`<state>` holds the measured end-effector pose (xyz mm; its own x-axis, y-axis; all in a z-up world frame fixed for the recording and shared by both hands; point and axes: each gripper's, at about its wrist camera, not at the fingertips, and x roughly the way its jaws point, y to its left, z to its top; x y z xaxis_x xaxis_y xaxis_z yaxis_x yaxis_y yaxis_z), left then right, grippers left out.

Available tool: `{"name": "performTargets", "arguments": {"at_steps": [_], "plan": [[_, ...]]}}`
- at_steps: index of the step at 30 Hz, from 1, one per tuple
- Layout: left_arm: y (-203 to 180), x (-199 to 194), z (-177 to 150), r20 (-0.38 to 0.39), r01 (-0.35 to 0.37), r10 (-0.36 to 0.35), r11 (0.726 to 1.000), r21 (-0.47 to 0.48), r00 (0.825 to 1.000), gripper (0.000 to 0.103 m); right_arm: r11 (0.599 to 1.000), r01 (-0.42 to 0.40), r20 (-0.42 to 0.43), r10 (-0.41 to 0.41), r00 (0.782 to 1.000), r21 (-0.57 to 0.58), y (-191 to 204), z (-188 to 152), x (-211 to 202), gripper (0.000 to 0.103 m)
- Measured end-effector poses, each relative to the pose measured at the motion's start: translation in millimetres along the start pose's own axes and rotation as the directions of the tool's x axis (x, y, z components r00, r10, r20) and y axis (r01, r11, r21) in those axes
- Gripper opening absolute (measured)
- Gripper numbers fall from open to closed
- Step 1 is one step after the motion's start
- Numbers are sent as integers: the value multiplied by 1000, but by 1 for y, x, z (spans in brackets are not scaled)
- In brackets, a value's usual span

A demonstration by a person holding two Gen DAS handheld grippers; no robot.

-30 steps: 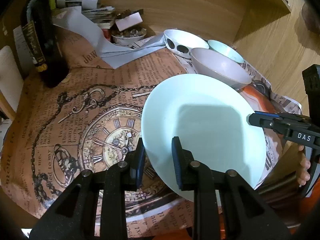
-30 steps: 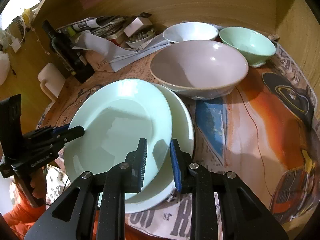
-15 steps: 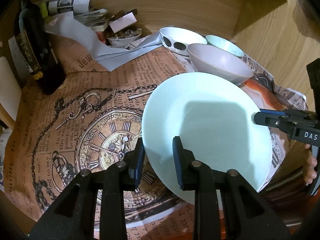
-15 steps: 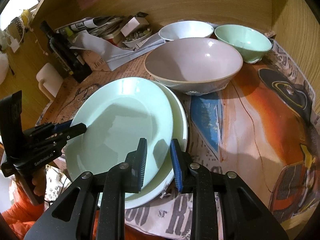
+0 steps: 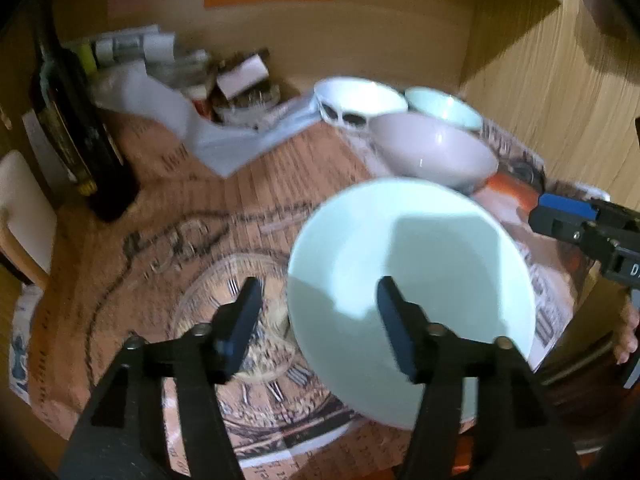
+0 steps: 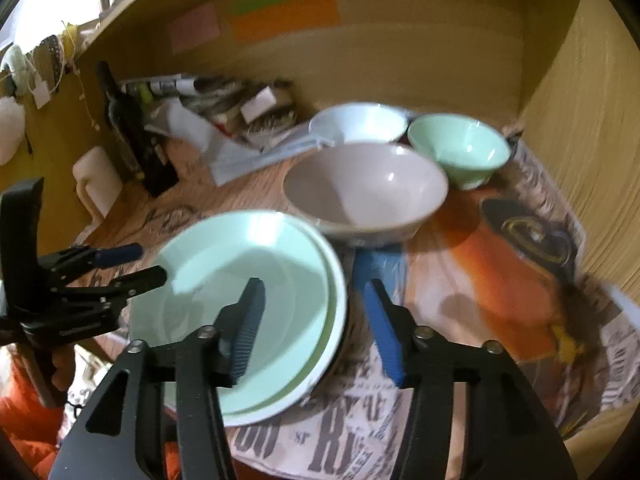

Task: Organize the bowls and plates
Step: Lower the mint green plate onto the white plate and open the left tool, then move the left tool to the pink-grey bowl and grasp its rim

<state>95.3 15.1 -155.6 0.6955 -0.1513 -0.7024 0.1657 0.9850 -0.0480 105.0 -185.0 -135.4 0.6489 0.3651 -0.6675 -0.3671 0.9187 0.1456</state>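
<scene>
The left claw (image 5: 316,316) and the right claw (image 6: 312,316) both gape wide, holding nothing. Between them the mint plate (image 6: 244,304) lies on a second plate (image 6: 334,320) near the surface's front edge. Judging by its off-centre seat, a careless nudge could slide it off, or into the grey bowl (image 6: 364,192) behind.

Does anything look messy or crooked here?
Yes: the top plate sits off-centre on the plate under it, so that rim pokes out. A jumble of papers clutters the back corner.
</scene>
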Motion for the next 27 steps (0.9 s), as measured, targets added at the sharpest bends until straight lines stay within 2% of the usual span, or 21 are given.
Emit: {"name": "performTargets", "arguments": {"at_steps": [4,6,9,14,21,27], "plan": [[1,-9,17,51,-6,6,1000,2,999,73,999,20,65,-22,998,29,-7,10,-5,78],[1,-11,26,70,-16,15,1000,6,997,83,998,36,98,-41,994,45,-12,16,-6,81],[-2,-13,40,104,-40,39,999,12,994,89,996,56,132,-66,989,71,-21,24,-6,84],[-8,-1,67,102,-29,26,999,34,994,92,991,71,148,-87,985,109,-38,36,1,84],[-14,38,100,32,16,-16,1000,25,999,93,986,115,138,-132,982,123,-63,51,19,84],[-24,72,118,-33,37,-35,998,44,999,92,984,113,103,-128,986,140,-81,58,41,84]]}}
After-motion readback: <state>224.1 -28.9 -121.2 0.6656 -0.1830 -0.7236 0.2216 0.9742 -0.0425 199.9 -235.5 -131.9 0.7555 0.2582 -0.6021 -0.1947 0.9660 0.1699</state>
